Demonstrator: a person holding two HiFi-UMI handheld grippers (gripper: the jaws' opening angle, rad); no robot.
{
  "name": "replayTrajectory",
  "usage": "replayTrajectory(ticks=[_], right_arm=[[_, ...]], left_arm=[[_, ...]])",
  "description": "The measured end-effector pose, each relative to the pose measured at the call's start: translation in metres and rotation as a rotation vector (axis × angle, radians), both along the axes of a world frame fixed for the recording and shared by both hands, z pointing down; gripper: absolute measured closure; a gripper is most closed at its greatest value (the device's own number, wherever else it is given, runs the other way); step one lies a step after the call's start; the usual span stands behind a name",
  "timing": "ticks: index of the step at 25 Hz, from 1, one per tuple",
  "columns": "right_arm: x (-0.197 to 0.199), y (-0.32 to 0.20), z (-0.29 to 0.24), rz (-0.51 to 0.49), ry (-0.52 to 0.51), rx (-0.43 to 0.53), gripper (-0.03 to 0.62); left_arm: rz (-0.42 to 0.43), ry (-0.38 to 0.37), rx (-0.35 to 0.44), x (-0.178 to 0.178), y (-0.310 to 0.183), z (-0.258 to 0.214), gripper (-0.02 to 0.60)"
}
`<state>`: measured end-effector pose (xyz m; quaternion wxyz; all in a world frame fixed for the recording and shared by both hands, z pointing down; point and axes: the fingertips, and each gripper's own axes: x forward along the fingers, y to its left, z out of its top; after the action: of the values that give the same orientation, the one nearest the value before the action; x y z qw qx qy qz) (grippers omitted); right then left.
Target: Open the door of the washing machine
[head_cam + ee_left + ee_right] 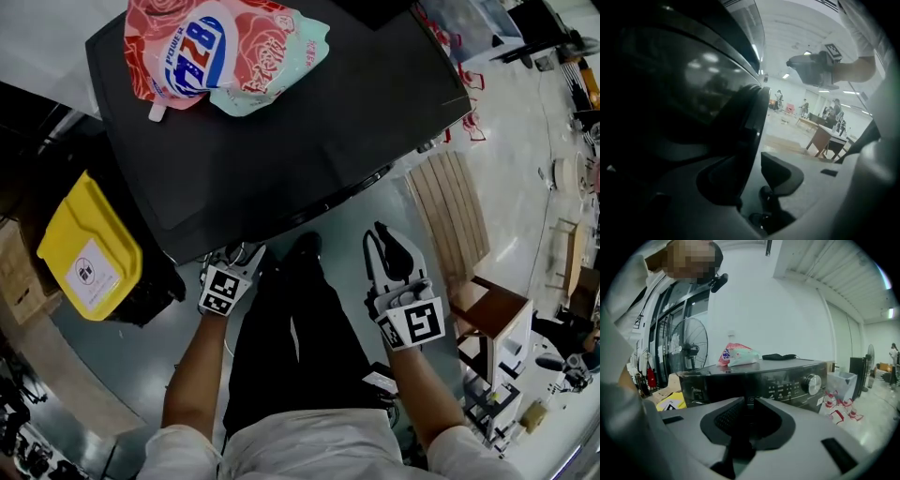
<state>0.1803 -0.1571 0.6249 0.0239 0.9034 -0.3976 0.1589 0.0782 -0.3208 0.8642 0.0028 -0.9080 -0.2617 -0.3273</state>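
The black washing machine (281, 131) stands right in front of me. In the left gripper view its round dark glass door (689, 93) fills the left side. The door's rim (755, 117) runs down into the gap of my left gripper (750, 180), which is open. I cannot tell if a pad touches the rim. In the head view the left gripper (239, 255) reaches under the machine's front edge. My right gripper (379, 231) hangs to the right, clear of the machine. Its pads (764, 416) are together with nothing between them, pointing at the control panel knob (813, 383).
A pink detergent pouch (220, 52) lies on the machine's top. A yellow bin (89, 248) sits at the left. A wooden pallet (459, 211) and a wooden desk (497, 319) stand at the right. A standing fan (689, 350) is behind the machine. The person's black trousers (295, 347) are between the grippers.
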Motion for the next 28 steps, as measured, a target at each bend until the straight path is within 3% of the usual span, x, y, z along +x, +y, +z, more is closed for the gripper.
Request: replayTrajectory(ticks=[5, 15, 21, 25, 28], right_arm=[[0.003, 0.003, 0.026, 0.010, -0.026, 0.009, 0.511], [0.012, 0.026, 0.034, 0.039, -0.003, 0.011, 0.511], [0.017, 0.065, 0.037, 0.091, 0.004, 0.007, 0.511], [0.009, 0.091, 0.050, 0.122, -0.014, 0.017, 0.511], [-0.004, 0.107, 0.054, 0.112, -0.010, 0.030, 0.511]], left_arm=[[0.019, -0.007, -0.006, 0.003, 0.007, 0.015, 0.476], [0.032, -0.024, -0.011, 0.002, 0.009, 0.017, 0.488], [-0.033, -0.024, -0.027, 0.001, 0.012, 0.015, 0.485], [0.008, -0.033, -0.009, -0.009, 0.028, 0.014, 0.494], [-0.032, -0.037, -0.023, -0.026, 0.050, 0.017, 0.492]])
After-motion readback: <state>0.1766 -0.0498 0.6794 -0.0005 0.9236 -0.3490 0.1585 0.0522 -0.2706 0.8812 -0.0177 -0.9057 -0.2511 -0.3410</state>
